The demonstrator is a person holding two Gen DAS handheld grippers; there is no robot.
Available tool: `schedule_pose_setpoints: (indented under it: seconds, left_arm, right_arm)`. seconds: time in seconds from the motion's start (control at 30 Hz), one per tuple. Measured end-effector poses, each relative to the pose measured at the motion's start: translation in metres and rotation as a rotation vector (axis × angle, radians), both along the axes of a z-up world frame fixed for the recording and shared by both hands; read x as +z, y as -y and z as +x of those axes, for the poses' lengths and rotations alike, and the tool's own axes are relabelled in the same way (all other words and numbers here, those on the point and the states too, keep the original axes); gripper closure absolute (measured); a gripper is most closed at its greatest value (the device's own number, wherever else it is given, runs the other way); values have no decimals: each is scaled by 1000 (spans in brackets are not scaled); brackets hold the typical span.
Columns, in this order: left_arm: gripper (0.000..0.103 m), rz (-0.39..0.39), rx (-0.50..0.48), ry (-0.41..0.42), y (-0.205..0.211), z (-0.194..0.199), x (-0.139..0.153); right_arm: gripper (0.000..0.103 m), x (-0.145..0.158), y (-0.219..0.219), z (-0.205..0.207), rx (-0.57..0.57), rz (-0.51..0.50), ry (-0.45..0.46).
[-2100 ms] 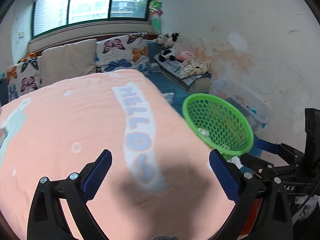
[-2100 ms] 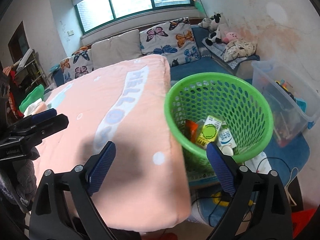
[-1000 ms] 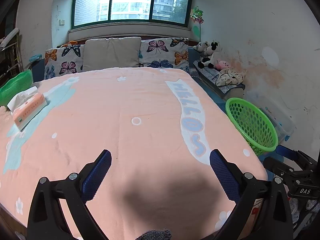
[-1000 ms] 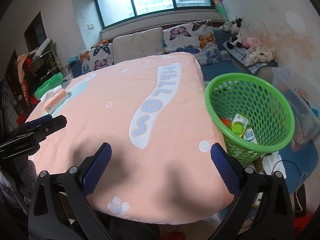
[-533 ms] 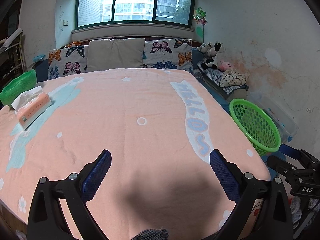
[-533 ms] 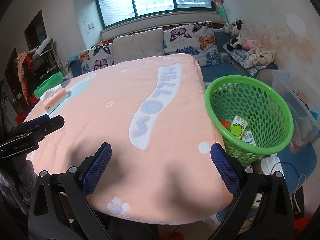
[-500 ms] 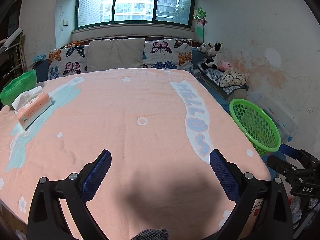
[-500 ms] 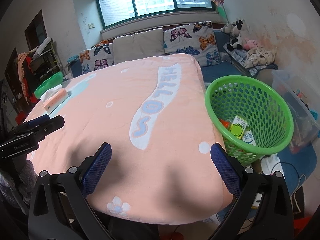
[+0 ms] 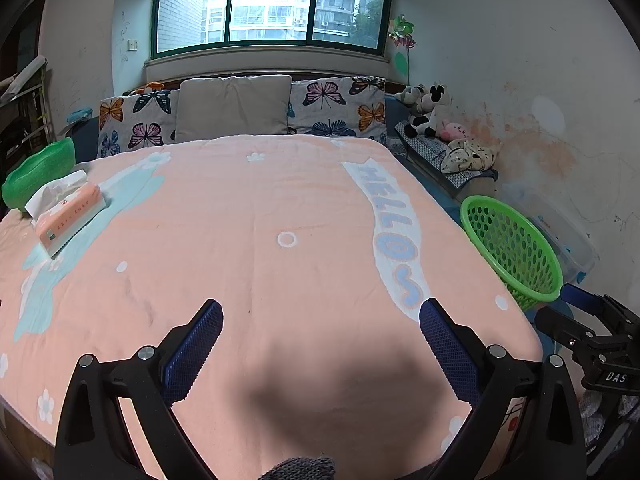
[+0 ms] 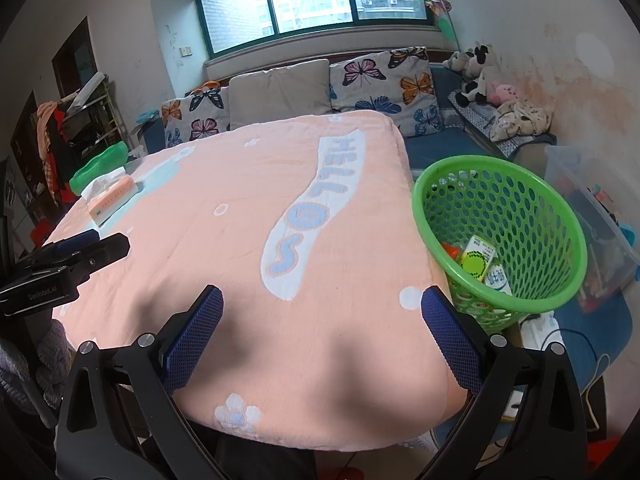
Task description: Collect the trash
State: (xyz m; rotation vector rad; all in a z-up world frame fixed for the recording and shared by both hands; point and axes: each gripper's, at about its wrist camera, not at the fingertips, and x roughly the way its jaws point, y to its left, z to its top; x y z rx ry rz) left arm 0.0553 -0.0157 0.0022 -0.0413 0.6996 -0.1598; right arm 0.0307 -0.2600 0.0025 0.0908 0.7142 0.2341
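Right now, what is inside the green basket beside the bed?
The green basket holds a yellow-green drink carton, a white carton with blue print and something orange. The rim and the cartons cover whatever lies deeper.

A: Directly beneath and ahead?
B: Peach blanket (image 9: 260,208), lettered HELLO, spread flat over a wide surface; shadowed at the near edge.
A: Far ahead?
B: Butterfly cushions (image 9: 340,104) either side of a plain beige cushion (image 9: 234,106). Above, wide three-pane window (image 9: 272,12) in a green frame; daylight through it, apartment blocks outside.
A: To the right?
B: White wall (image 9: 520,60), stained orange and scuffed. Soft toys (image 9: 426,110) on a low bench against it. Nearer, clear storage bin (image 10: 592,208) beside a blue floor mat (image 10: 592,336).
A: To the left?
B: Metal rack (image 10: 96,120) with clothes hung on it, next to a dark doorway (image 10: 76,64).
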Motion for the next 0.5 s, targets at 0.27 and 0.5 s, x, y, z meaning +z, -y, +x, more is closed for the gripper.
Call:
schedule_pose_setpoints:
  seconds: [0.27, 0.5]
  left_arm:
    - [8, 3, 1, -1, -1, -1, -1]
    - [7, 6, 4, -5, -3, -4, -5]
  right_arm:
    - [4, 0, -1, 0, 1, -1, 0]
    - [4, 0, -1, 0, 5, -3, -1]
